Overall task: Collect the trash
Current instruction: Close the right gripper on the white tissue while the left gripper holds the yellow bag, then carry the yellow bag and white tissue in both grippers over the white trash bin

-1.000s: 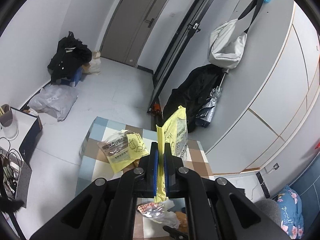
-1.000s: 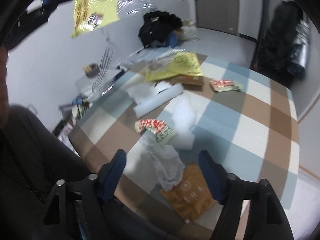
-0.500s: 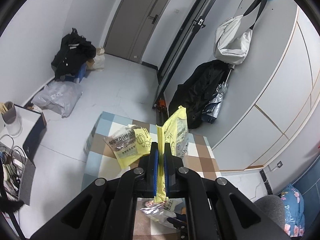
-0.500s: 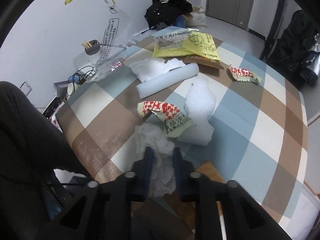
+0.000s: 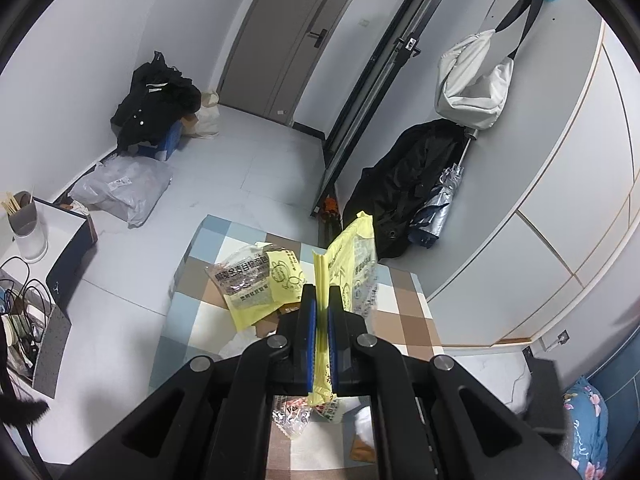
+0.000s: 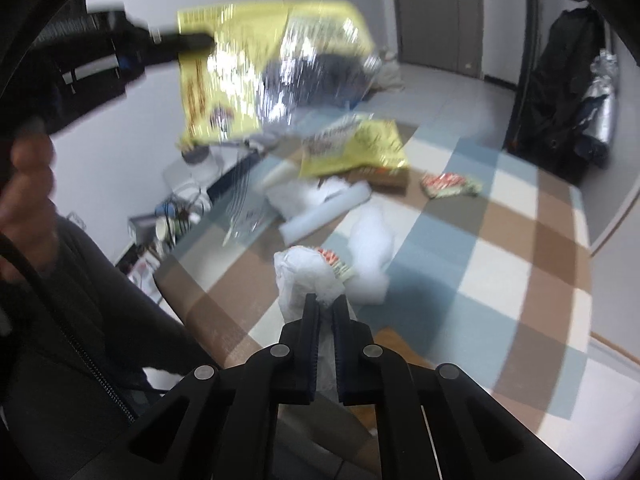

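Crumpled tissue (image 6: 308, 276) in right claw (image 6: 326, 306), yellow bag (image 5: 352, 264) in left claw (image 5: 322, 300)

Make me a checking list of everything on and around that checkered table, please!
Surface: checkered table, brown, blue and white squares.
Job's things: yellow bag held up off the table; crumpled white tissue pinched at the near edge.
Clutter: another yellow bag, red snack wrapper, white foam pieces lying flat.
Grippers: left gripper jaws shut on the yellow bag; right gripper jaws shut on the tissue.
Cables: dark cords on the side desk.
Surroundings: grey door, white shoulder bag hanging, black coat, folded umbrella.
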A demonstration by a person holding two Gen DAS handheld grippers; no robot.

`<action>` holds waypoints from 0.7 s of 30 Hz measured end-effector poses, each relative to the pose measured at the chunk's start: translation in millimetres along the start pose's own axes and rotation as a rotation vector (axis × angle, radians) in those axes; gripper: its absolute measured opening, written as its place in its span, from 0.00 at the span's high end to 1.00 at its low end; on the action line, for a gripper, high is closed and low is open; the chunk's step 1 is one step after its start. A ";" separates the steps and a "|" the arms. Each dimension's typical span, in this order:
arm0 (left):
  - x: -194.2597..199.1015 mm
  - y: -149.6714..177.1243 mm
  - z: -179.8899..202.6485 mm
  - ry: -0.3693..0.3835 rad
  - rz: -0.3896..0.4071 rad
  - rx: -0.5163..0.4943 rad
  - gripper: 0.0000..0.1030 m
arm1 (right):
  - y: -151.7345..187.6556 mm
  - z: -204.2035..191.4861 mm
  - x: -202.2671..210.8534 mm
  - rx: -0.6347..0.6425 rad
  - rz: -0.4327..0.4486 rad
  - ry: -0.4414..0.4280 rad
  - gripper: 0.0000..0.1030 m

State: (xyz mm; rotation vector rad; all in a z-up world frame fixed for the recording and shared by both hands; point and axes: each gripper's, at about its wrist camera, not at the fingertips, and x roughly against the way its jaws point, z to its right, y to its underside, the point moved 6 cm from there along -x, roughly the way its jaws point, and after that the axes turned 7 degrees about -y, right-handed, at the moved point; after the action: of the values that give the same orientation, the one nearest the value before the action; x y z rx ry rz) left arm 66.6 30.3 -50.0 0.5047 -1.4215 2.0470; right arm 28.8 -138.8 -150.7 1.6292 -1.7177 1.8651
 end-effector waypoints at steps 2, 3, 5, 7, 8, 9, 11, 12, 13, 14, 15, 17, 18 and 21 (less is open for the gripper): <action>0.2 1.3 8.1 -0.002 -0.006 -0.015 0.99 | -4.2 7.2 15.0 -0.001 0.033 0.024 0.95; 0.8 1.5 12.8 0.002 -0.006 -0.021 0.99 | -6.2 11.0 22.2 -0.006 0.046 0.038 0.95; 1.6 0.3 21.8 0.017 -0.009 -0.033 0.99 | -10.7 18.5 37.9 -0.022 0.079 0.048 0.95; 5.3 -1.1 36.3 0.032 -0.006 -0.062 0.99 | -16.1 28.1 56.3 -0.037 0.118 0.069 0.95; 6.5 -2.1 42.8 0.039 -0.005 -0.075 0.99 | -20.4 33.5 66.5 -0.045 0.139 0.081 0.95; 6.8 -3.3 50.7 0.048 -0.006 -0.090 0.99 | -26.0 40.8 81.2 -0.061 0.172 0.091 0.95; 5.5 -4.7 66.9 0.061 -0.015 -0.112 0.99 | -33.0 51.9 104.5 -0.085 0.222 0.098 0.95; 2.9 -5.3 77.3 0.078 -0.028 -0.118 0.99 | -38.3 59.3 120.9 -0.090 0.255 0.110 0.95; 0.5 -5.9 86.1 0.090 -0.037 -0.124 0.99 | -41.6 65.1 133.4 -0.091 0.278 0.124 0.95; -2.1 -6.7 96.2 0.099 -0.043 -0.134 0.99 | -44.6 70.0 145.1 -0.091 0.298 0.136 0.95; -5.3 -7.3 108.5 0.110 -0.049 -0.151 0.99 | -48.2 77.3 160.3 -0.096 0.321 0.149 0.95; -10.8 -7.6 130.6 0.134 -0.057 -0.181 0.99 | -52.7 92.8 189.0 -0.118 0.362 0.175 0.95; -13.3 -7.8 139.7 0.143 -0.062 -0.193 0.99 | -54.3 100.2 200.2 -0.132 0.377 0.182 0.95; -25.8 -7.6 173.3 0.186 -0.091 -0.232 0.99 | -57.7 130.3 234.0 -0.189 0.415 0.214 0.95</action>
State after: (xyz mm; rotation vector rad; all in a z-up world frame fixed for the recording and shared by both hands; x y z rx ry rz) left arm 87.1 -136.1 1.6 0.2691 -1.4711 1.7791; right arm 50.2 -344.5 28.9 1.0208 -2.1758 1.8776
